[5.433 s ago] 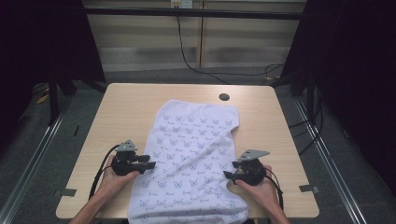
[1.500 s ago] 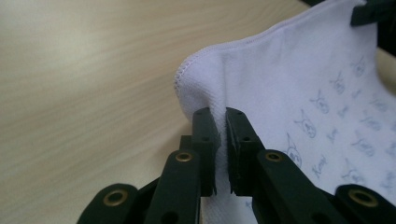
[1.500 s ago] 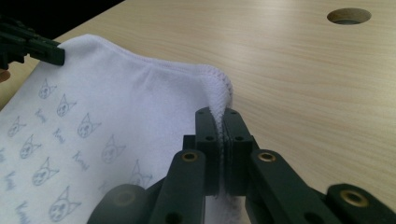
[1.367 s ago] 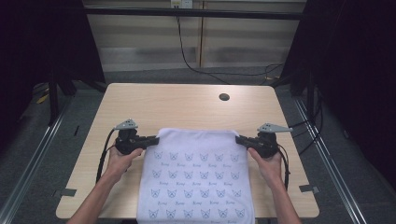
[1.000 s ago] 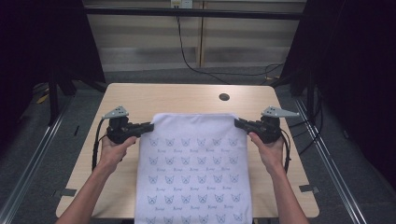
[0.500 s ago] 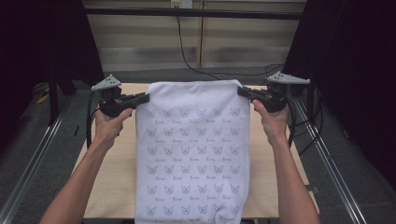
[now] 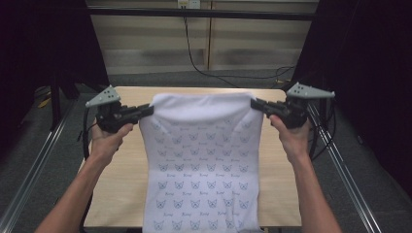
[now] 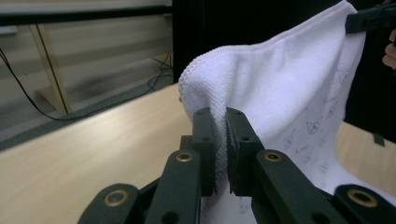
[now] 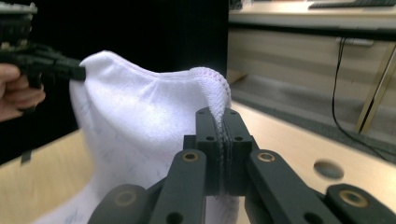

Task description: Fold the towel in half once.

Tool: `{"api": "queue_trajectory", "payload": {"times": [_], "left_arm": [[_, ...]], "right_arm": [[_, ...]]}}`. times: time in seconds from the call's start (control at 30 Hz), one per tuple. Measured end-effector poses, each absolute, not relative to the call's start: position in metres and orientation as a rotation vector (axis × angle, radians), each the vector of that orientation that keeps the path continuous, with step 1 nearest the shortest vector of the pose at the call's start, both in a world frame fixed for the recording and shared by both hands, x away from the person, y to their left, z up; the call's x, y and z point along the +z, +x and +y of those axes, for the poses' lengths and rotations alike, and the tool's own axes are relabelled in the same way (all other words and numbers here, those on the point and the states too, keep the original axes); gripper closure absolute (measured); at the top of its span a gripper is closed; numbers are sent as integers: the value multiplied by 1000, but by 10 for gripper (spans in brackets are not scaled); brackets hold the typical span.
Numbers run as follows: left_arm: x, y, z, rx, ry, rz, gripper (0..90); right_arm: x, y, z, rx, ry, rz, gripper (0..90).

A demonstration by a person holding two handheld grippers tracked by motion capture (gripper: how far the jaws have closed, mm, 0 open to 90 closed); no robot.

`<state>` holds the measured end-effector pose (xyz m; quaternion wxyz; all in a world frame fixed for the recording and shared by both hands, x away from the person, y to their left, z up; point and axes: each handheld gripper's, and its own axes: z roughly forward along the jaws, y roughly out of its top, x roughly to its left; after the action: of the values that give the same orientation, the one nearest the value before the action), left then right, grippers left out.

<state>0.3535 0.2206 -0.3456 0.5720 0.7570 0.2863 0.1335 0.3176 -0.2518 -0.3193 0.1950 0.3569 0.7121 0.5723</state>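
1. High view: towel (image 7: pixel 204 165) hangs over the surface (image 7: pixel 121 179), held up by left gripper (image 7: pixel 145 110) & right gripper (image 7: pixel 256 104) at its top corners.
2. Left gripper view: fingers (image 8: pixel 205 135) pinch the hem.
3. Right gripper view: fingers (image 9: pixel 239 140) pressed together on the other corner; hole (image 9: pixel 328 169) in surface.

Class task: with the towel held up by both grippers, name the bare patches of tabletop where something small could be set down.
Bare wood lies between the towel and the table's left edge, under the left gripper, and between the towel and the right edge, under the right gripper. The middle is crowded: the towel drapes over it to the near edge.
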Motion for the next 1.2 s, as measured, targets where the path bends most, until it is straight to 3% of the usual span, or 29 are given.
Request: {"api": "queue_trajectory", "payload": {"times": [0.37, 0.53, 0.6, 0.8, 0.9, 1.03, 1.2], "left_arm": [[-415, 295, 235, 121, 1854, 723, 838], [-449, 266, 236, 39, 1967, 734, 837], [-464, 256, 235, -50, 1999, 741, 835], [-496, 244, 228, -86, 2144, 737, 835], [-501, 248, 227, -105, 2129, 757, 835], [-500, 259, 225, -37, 2149, 766, 839], [-501, 298, 223, 20, 2139, 823, 842]], "right_arm": [[-412, 242, -249, 1562, 1113, 2219, 879], [-447, 212, -244, 1512, 1175, 2322, 879], [-461, 203, -240, 1472, 1196, 2380, 879], [-488, 182, -234, 1341, 1245, 2516, 878], [-496, 182, -235, 1281, 1269, 2540, 879], [-500, 194, -233, 1249, 1257, 2545, 880], [-502, 230, -235, 1248, 1273, 2505, 880]]}}
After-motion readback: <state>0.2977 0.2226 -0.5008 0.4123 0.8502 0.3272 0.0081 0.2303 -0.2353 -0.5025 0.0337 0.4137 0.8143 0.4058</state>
